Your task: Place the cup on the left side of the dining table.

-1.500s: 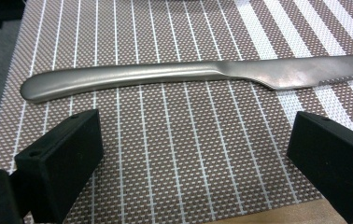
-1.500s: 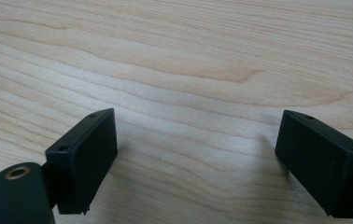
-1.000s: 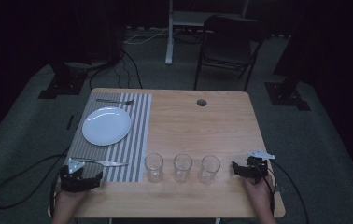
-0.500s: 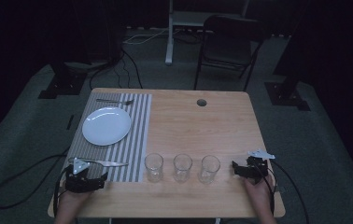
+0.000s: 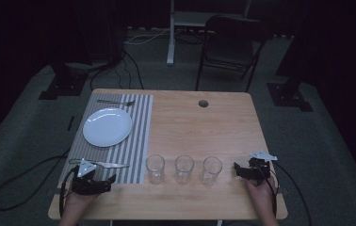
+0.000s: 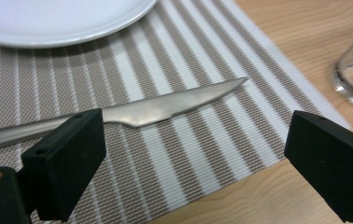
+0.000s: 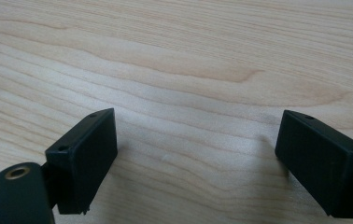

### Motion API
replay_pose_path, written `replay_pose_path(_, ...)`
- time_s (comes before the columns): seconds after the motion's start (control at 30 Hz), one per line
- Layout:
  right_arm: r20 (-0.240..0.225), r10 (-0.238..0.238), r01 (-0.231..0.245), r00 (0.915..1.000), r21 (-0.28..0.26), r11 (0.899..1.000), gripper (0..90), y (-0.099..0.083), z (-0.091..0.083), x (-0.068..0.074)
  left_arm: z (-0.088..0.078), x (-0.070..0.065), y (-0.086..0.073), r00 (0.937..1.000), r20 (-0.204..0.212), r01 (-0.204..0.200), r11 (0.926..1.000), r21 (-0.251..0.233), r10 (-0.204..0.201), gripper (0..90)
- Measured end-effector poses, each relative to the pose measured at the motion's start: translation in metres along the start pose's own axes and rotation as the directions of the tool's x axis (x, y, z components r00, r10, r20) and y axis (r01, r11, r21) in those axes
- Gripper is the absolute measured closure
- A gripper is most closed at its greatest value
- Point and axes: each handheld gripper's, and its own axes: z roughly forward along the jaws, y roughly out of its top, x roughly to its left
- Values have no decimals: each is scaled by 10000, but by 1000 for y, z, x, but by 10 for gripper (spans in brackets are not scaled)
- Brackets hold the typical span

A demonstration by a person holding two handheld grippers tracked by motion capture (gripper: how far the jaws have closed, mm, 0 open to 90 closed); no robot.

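Note:
A table knife (image 5: 105, 164) lies on the striped placemat (image 5: 133, 141), blade toward the right. My left gripper (image 5: 104, 182) sits at the mat's near edge just below the knife, jaws open and pointing right. In the left gripper view the knife (image 6: 165, 105) lies just beyond the open left gripper (image 6: 195, 140), with nothing between the fingers. My right gripper (image 5: 238, 170) rests open at the table's right front, pointing left toward the nearest glass (image 5: 211, 170). In the right gripper view the right gripper (image 7: 195, 140) is open over bare wood (image 7: 188, 70).
A white plate (image 5: 107, 127) and a fork (image 5: 116, 101) lie on the mat farther back. Two more glasses (image 5: 155, 168) (image 5: 184, 168) stand in the row along the front. The table has a cable hole (image 5: 203, 103); a chair (image 5: 230, 42) stands behind it.
My left gripper has shifted a little to the right along the mat's near edge. The right gripper has stayed put.

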Motion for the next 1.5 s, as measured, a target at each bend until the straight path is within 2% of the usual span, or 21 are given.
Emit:
replay_pose_path(0.1,1,0,0,10000,-1,10000,124,0,0,0,0,-5,3,9998,185,-102,9999,-84,103,61)
replay_pose_path(0.27,0,1,-1,10000,-1,10000,124,0,0,0,1,-9,5,9995,237,-212,9997,-137,215,61)
replay_pose_path(0.33,1,0,0,10000,1,10000,124,0,0,0,-1,-13,9,9984,504,-233,9994,-254,245,61)
replay_pose_path(0.47,0,0,0,10000,-1,10000,124,0,0,0,-2,-17,13,9974,672,-229,9989,-416,257,61)
replay_pose_path(0.53,0,0,0,10000,-1,10000,124,0,0,0,-1,-19,15,9950,964,-206,9986,-480,252,61)
replay_pose_path(0.57,0,1,-1,10000,-1,10000,124,0,0,0,-1,-19,15,9950,964,-206,9986,-480,252,61)
replay_pose_path(0.63,0,0,0,10000,-1,10000,124,0,0,0,-1,-24,18,9912,1274,-276,9976,-641,356,61)
replay_pose_path(0.73,0,2,-2,10000,-4,10000,124,0,0,0,-2,-27,23,9891,1390,-390,9965,-736,489,61)
replay_pose_path(0.8,1,-1,1,10000,-2,10000,124,0,0,0,-2,-28,26,9851,1631,-393,9952,-900,536,61)
replay_pose_path(0.93,0,0,0,10000,-5,10000,124,0,0,0,-2,-32,33,9817,1805,-430,9943,-980,603,61)
replay_pose_path(1.07,-1,1,-1,10000,-4,10000,124,0,0,0,-2,-38,41,9777,1907,-678,9916,-1105,881,61)
replay_pose_path(1.1,2,-2,2,10000,-1,10000,124,0,0,0,-2,-38,43,9749,2016,-743,9915,-1070,948,61)
replay_pose_path(1.13,0,-1,1,10000,-2,10000,124,0,0,0,-2,-41,45,9763,1893,-862,9909,-1038,1047,61)
replay_pose_path(1.3,-1,2,-2,10000,-5,10000,124,0,0,0,0,-49,53,9652,2101,-1370,9854,-1006,1557,61)
replay_pose_path(1.33,1,-1,1,10000,-2,10000,124,0,0,0,-1,-51,55,9654,2082,-1373,9850,-1048,1567,61)
replay_pose_path(1.37,0,1,-1,10000,-2,10000,124,0,0,0,-1,-51,57,9610,2277,-1350,9850,-1079,1566,61)
replay_pose_path(1.43,0,-1,1,10000,-1,10000,124,0,0,0,-1,-53,61,9565,2480,-1268,9846,-1200,1534,61)
replay_pose_path(1.5,0,0,0,10000,-6,10000,124,0,0,0,-1,-56,63,9545,2488,-1365,9826,-1261,1645,61)
